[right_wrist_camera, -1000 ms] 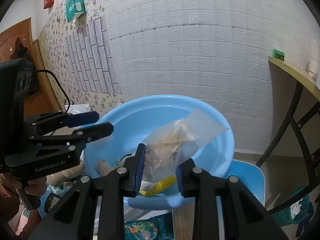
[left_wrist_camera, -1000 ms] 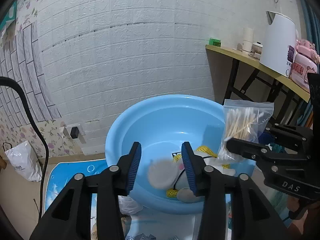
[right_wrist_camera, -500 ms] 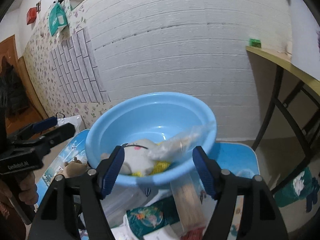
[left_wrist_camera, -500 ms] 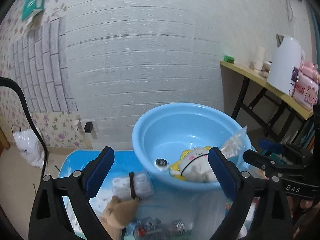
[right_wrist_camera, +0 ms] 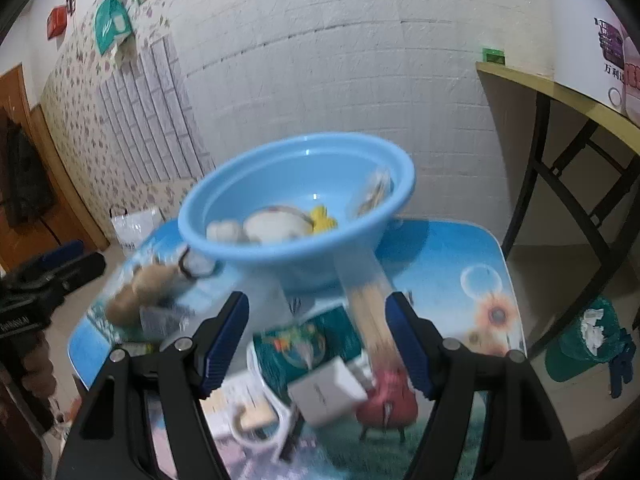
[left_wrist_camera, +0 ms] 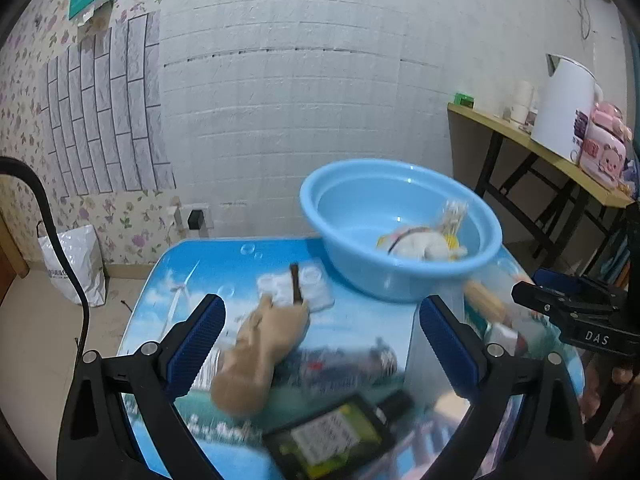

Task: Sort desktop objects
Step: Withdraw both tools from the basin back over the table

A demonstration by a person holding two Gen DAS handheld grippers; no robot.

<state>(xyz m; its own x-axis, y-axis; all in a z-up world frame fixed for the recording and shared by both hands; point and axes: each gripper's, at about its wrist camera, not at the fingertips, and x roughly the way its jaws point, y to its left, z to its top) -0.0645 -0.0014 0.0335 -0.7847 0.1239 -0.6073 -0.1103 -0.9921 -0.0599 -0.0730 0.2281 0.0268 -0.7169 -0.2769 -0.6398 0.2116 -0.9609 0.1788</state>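
Note:
A blue basin (left_wrist_camera: 400,280) (right_wrist_camera: 312,268) stands at the back of the blue printed table (left_wrist_camera: 192,264). In it lie a white plush toy (left_wrist_camera: 420,244) (right_wrist_camera: 276,224) and a clear bag of cotton swabs (left_wrist_camera: 454,216) (right_wrist_camera: 376,192). My left gripper (left_wrist_camera: 320,308) hovers in front of the basin with its jaws opening, gripping nothing; a tan plush toy (left_wrist_camera: 260,356) (right_wrist_camera: 140,292) lies on the table below it. My right gripper (right_wrist_camera: 316,300) is open and empty above a pack of wooden sticks (right_wrist_camera: 372,316).
On the table lie a clear pack with a brown stick (left_wrist_camera: 294,292), a green-labelled dark bottle (left_wrist_camera: 332,436), a white box (right_wrist_camera: 328,392) and a red item (right_wrist_camera: 388,400). A side table with a white kettle (left_wrist_camera: 564,108) stands at the right, a green bin (right_wrist_camera: 588,340) on the floor.
Both grippers have drawn back from over the basin and opened wide. The swab bag that the right gripper held now lies in the basin. More of the table shows.

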